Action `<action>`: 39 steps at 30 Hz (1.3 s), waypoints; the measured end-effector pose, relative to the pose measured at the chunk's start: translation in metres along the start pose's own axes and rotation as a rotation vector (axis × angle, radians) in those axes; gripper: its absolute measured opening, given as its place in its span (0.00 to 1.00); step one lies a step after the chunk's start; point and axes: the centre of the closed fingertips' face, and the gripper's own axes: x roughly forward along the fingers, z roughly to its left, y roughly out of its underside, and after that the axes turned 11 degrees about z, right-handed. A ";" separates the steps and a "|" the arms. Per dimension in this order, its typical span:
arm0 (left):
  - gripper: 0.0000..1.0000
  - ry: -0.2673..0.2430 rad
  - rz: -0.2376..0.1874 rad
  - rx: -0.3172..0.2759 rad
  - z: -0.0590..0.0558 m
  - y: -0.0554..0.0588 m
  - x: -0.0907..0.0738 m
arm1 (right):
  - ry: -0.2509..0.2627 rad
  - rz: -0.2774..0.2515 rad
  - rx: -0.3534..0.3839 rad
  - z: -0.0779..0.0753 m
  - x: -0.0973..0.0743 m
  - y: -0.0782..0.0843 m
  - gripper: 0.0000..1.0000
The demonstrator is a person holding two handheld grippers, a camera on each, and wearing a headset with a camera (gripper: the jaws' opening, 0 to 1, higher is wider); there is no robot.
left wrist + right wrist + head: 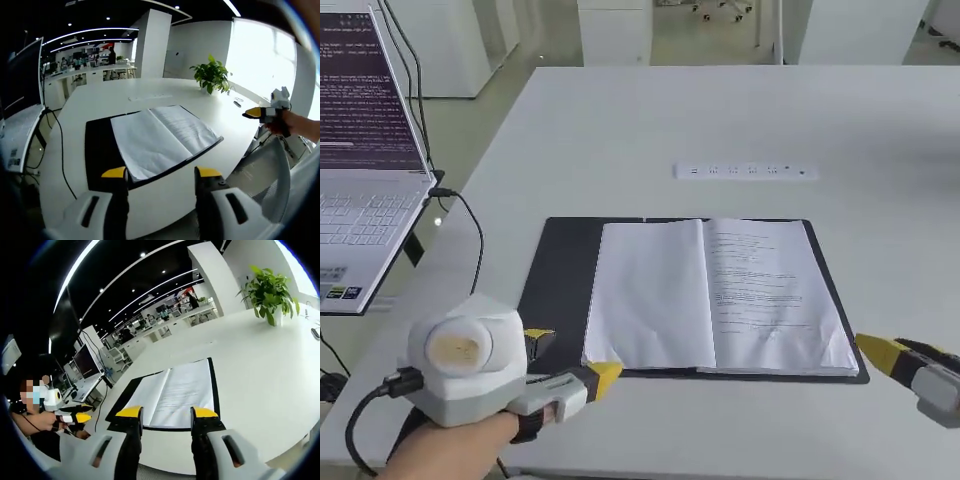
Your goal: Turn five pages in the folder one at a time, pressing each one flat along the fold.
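A black folder (560,275) lies open on the white table, with white pages spread left and right of the fold (708,292); the right page carries printed text. My left gripper (570,362) hovers open at the near left, just short of the folder's front left corner. Its own view has the folder (160,135) beyond the yellow-tipped jaws, which stand apart with nothing between them. My right gripper (880,355) sits at the near right, off the folder's front right corner. In its view the folder (172,390) lies ahead, and the gripper (162,413) is open and empty.
An open laptop (365,170) stands at the left, with a black cable (475,225) running along the table edge. A white power strip (745,171) lies behind the folder. A potted plant (212,75) stands at the far end of the table.
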 end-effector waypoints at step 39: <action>0.49 0.123 -0.002 0.128 -0.101 -0.041 0.133 | -0.002 0.041 0.029 -0.043 0.020 0.025 0.35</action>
